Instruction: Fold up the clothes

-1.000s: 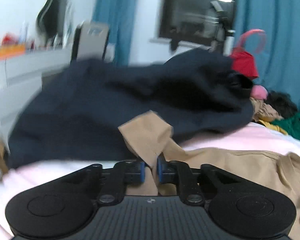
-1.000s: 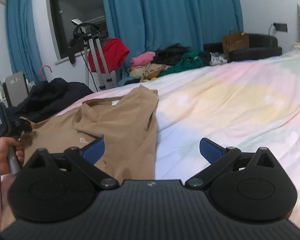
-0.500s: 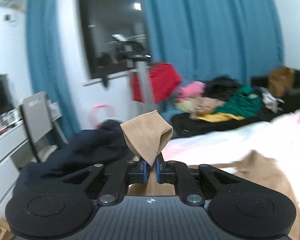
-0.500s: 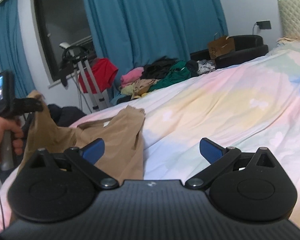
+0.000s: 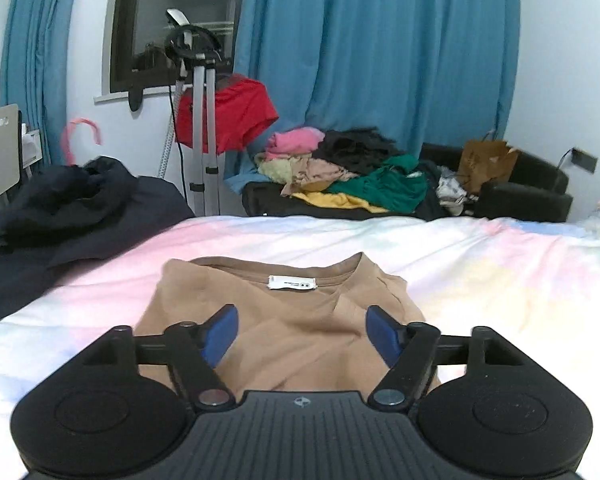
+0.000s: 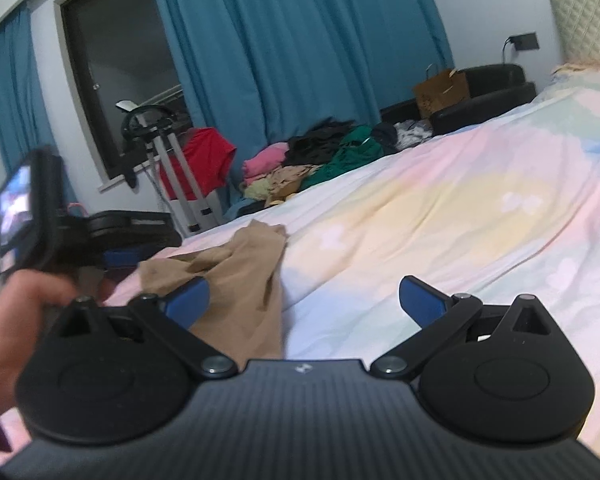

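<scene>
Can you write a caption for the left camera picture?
Open left gripper hovers over a tan T-shirt on the pastel bed.

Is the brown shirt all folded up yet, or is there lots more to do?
Partly. The tan T-shirt lies on the bed, its sides apparently tucked in, neck label up: one fold seems done. Nothing is in hand: the left hand-held gripper and right hand-held gripper are both open and empty. Left to do: probably folding it in half, then the pile of clothes by the curtain.
</scene>
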`<state>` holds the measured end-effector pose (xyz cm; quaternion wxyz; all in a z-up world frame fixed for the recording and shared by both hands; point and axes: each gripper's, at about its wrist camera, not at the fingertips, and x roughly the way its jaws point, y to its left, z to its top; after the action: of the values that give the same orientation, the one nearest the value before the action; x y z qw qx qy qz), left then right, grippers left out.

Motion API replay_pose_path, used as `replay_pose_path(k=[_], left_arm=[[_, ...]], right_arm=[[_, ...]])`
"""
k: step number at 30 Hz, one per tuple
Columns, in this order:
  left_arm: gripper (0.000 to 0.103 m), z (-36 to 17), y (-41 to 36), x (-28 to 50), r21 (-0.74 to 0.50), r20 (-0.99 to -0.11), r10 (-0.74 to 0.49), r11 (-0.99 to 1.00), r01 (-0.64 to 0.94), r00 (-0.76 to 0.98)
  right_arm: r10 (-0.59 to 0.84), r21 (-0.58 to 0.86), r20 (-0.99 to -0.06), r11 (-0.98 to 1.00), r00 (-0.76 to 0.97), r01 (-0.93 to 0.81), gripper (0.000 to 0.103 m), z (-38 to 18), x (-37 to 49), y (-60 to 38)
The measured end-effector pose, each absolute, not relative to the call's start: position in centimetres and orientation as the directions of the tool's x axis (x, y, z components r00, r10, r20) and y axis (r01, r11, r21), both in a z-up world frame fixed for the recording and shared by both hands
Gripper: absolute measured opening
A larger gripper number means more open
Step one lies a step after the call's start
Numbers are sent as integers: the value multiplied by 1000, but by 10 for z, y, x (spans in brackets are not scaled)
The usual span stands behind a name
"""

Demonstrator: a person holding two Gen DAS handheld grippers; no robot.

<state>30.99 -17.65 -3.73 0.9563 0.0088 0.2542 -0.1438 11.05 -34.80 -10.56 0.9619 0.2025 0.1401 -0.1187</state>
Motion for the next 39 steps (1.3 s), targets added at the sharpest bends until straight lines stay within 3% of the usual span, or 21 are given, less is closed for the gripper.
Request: replay_pose_path(k=[6, 11, 14, 19, 22, 25, 28, 30, 31, 33, 36, 39], left_arm=[[81, -7, -88, 200, -117, -494, -292, 956, 270, 819], [82, -22, 9, 144, -216, -682, -307, 952, 218, 664], [82, -34, 63, 119, -263, -740, -280, 957, 120, 611], [79, -63, 122, 93, -397, -804, -337, 917, -20, 490], [70, -76, 122, 88, -394, -850, -343, 918, -48, 401], [65, -79, 102, 78, -291, -883, -274, 957, 13, 380], [54, -85, 84, 74, -220, -907, -231, 973, 70, 353], [35, -87, 75, 70, -179, -918, -208, 977, 114, 338], [31, -88, 70, 68, -159, -923, -196, 978, 136, 332], [8, -86, 57, 62, -90, -924, -152, 978, 187, 351], [3, -76, 33, 41, 79, -894, -46, 963, 257, 446], [2, -63, 3, 3, 324, -797, 33, 867, 380, 603]], right_arm=[[-122, 349, -307, 908, 944, 231, 103, -101, 104, -337], [-71, 321, -305, 931, 950, 173, 103, -96, 91, -321], [30, 326, -337, 941, 941, 87, 103, -96, 84, -306], [154, 329, -409, 944, 899, -12, 103, -96, 65, -274], [154, 284, -417, 958, 896, -32, 103, -90, 53, -254], [131, 232, -424, 972, 896, -32, 103, -86, 47, -239], [114, 203, -437, 979, 892, -26, 103, -90, 47, -235], [105, 190, -447, 982, 888, -21, 103, -93, 48, -234], [103, 189, -455, 982, 884, -17, 103, -96, 50, -235], [97, 191, -469, 982, 878, -6, 103, -101, 51, -238], [73, 170, -475, 985, 877, 11, 103, -103, 52, -240], [71, 144, -460, 990, 885, -5, 103, -102, 51, -237]])
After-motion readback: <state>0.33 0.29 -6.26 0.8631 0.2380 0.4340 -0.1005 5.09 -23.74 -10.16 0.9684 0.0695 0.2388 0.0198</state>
